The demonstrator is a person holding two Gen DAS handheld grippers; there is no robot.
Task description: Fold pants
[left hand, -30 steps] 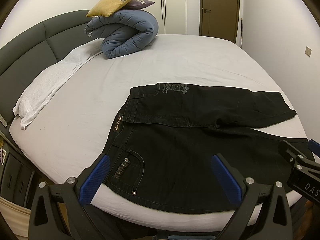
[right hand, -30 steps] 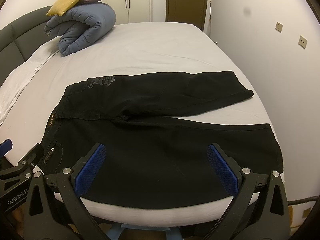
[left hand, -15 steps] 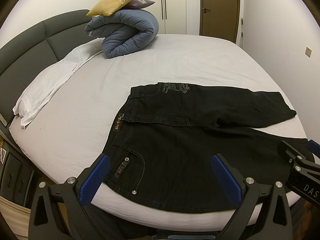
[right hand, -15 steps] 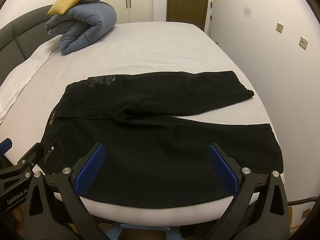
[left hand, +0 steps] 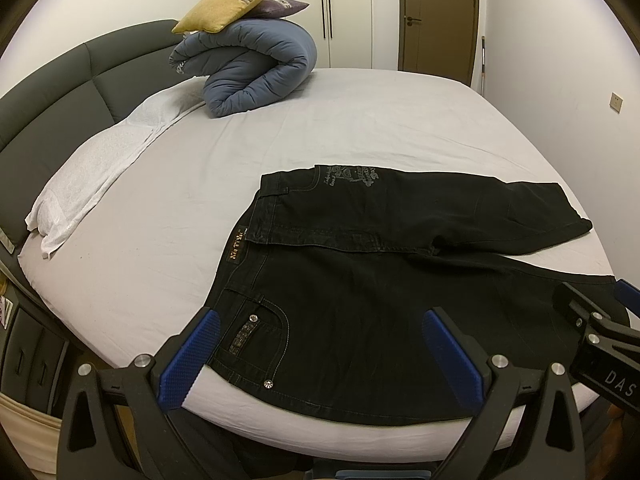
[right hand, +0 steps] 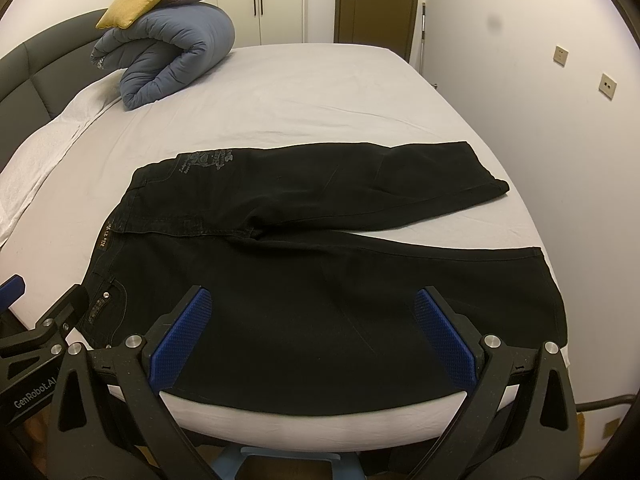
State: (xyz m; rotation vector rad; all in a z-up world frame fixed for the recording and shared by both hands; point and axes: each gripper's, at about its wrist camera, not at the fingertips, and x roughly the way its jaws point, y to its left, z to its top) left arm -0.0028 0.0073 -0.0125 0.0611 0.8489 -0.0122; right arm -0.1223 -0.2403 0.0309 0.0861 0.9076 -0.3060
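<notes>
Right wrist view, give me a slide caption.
Open right claw hovers over black pants spread flat on the bed.

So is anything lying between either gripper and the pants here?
Nothing visible. The left gripper and right gripper are both open above the near edge of the black pants; the rolled duvet sits far off.

Bedroom with a round bed (left hand: 360, 128) under warm indoor light.
Dark padded headboard (left hand: 60, 120) curves along the left; a rolled blue duvet (left hand: 256, 68) topped by cushions (left hand: 228, 4) sits far left. White wardrobe (left hand: 348, 12) and brown door (left hand: 438, 16) stand far back; switches (right hand: 560, 55) dot the right wall.
</notes>
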